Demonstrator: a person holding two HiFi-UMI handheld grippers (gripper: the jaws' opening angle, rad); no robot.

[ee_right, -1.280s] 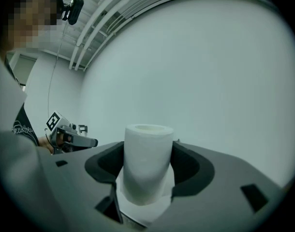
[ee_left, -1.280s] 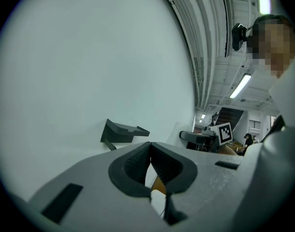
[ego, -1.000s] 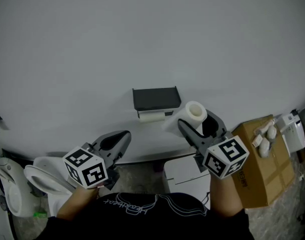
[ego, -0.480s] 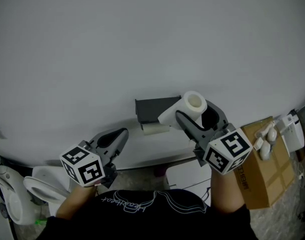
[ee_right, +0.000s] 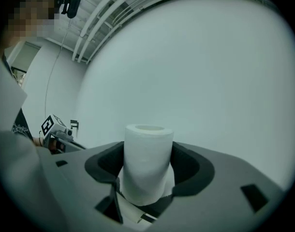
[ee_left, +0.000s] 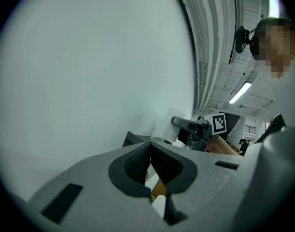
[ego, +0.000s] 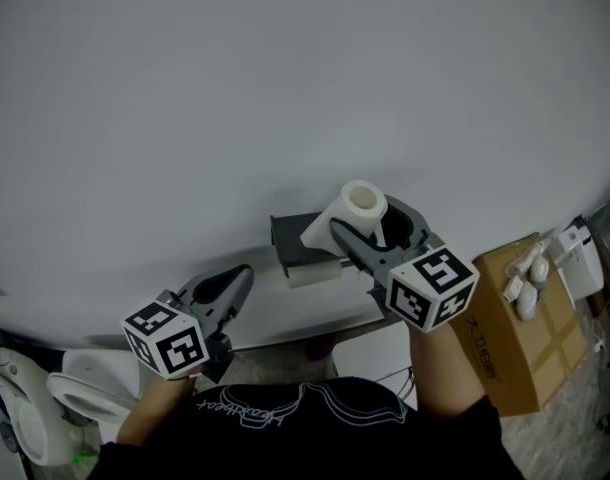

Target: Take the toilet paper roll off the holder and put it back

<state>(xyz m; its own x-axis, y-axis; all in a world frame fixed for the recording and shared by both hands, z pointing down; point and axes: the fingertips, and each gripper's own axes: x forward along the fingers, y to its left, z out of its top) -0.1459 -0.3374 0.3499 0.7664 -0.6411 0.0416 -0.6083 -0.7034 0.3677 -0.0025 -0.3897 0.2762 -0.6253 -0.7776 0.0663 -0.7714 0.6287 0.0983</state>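
Wall (ego: 285, 88), pale and bare, fills most of the head view. A cardboard box (ego: 505, 338) stands low at the right. The black holder (ego: 301, 230) is fixed to the wall, and under its lid is a pale cylinder (ego: 315, 272) that may be the bar or another roll; I cannot tell which. The right tool (ego: 366, 219) is clamped on the toilet paper roll (ego: 359, 206), which stands upright between the jaws just in front of the holder's right end. The left tool (ego: 239, 274) hangs lower and to the left, jaws together on nothing.

The step in hand looks like bringing the roll back to the holder. To do it well, keep the squeeze light so the soft roll does not crush, turn its core in line with the bar, and use the left tool to lift the lid if needed.

A second ago the roll was well right of the holder; it now overlaps it, and the left tool has drifted slightly.
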